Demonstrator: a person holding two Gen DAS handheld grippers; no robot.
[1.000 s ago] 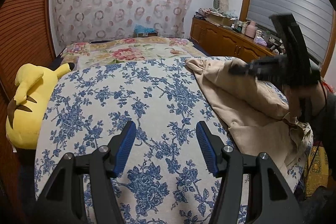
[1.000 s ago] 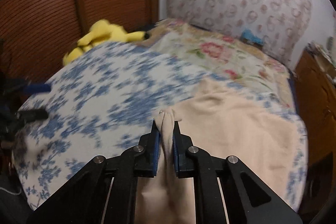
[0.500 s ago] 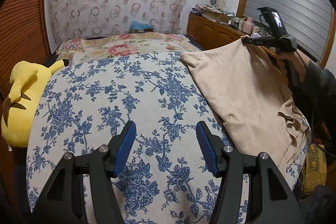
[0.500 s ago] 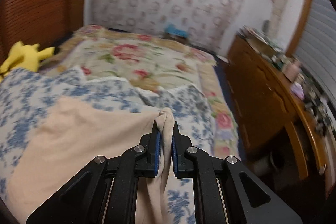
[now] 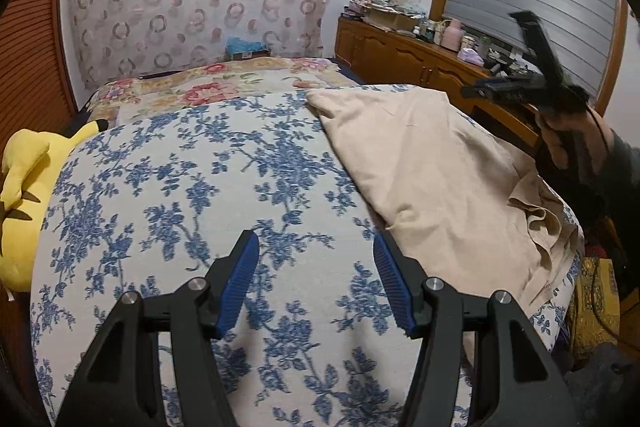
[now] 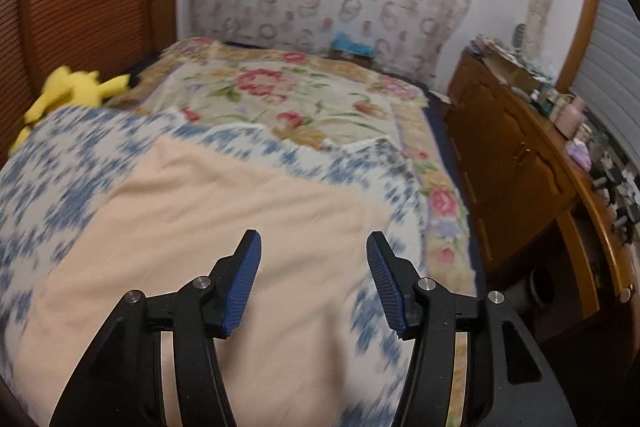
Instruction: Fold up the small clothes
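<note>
On the bed (image 5: 168,195), over its blue-flowered cover, the beige garment (image 5: 432,163) lies spread toward the wooden dresser (image 5: 404,55); left tool (image 5: 316,283) gapes empty, right tool (image 6: 314,279), jaws just parted, holds nothing.

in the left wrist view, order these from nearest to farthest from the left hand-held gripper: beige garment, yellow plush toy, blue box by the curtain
Judged from the left hand-held gripper, whose jaws stand open over the floral bedspread:
1. beige garment, just to its right, its near edge beside the right finger.
2. yellow plush toy, off to the left at the bed's edge.
3. blue box, far end of the bed, against the curtain.
</note>
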